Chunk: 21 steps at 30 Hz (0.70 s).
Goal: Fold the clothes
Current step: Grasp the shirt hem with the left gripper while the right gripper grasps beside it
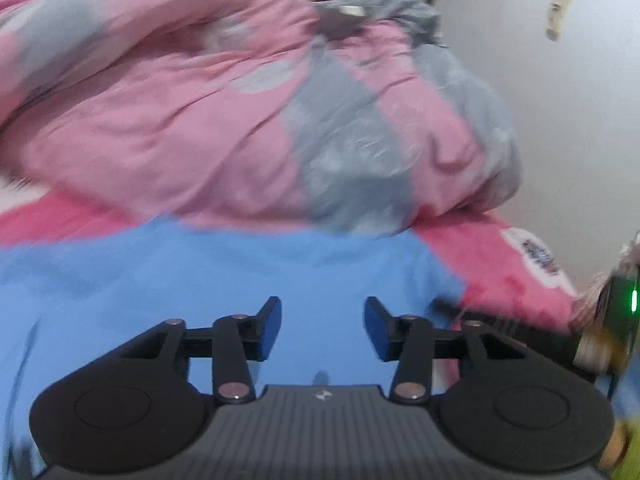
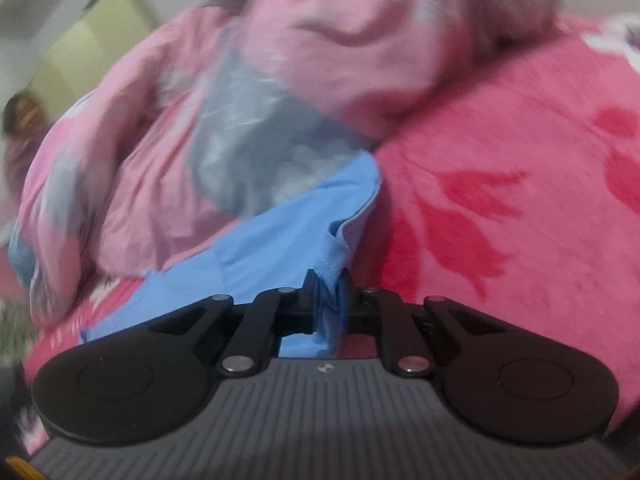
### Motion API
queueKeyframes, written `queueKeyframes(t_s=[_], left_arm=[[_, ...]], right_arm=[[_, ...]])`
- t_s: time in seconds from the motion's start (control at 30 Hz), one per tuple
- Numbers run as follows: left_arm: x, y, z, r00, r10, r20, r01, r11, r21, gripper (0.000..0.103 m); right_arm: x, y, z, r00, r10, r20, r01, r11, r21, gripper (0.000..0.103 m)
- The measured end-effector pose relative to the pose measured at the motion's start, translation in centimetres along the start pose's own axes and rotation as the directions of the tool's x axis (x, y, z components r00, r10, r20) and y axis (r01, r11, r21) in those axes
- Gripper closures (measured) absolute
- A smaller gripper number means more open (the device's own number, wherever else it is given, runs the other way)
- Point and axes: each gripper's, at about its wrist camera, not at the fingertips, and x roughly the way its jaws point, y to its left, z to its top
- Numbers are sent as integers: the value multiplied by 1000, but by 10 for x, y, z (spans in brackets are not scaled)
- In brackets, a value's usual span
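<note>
On pink floral blanket (image 2: 500, 184), blue garment (image 2: 280, 240) pinched in right gripper (image 2: 325, 300) jaws, left gripper (image 1: 322, 328) jaws wide

Left tool over a blue garment on a bed

The left tool (image 1: 322, 328) hovers with its blue-padded fingers (image 1: 270, 330) apart, empty, above the light blue garment (image 1: 200, 280). Behind it lies a bunched pink-and-grey quilt (image 1: 240, 100) on a pink blanket (image 1: 500, 272). A white wall (image 1: 560, 120) stands at right; the picture is blurred.
</note>
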Motion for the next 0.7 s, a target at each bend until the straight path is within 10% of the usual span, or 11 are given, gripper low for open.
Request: queueKeyframes(t_s=[0.17, 0.7], left_arm=[[38, -19, 53, 996, -93, -3, 93, 996, 14, 23], [189, -111, 76, 948, 41, -314, 60, 950, 305, 24]], right_arm=[[4, 26, -14, 1000, 27, -8, -28, 974, -227, 94], [16, 48, -27, 998, -25, -49, 3, 917, -398, 86]])
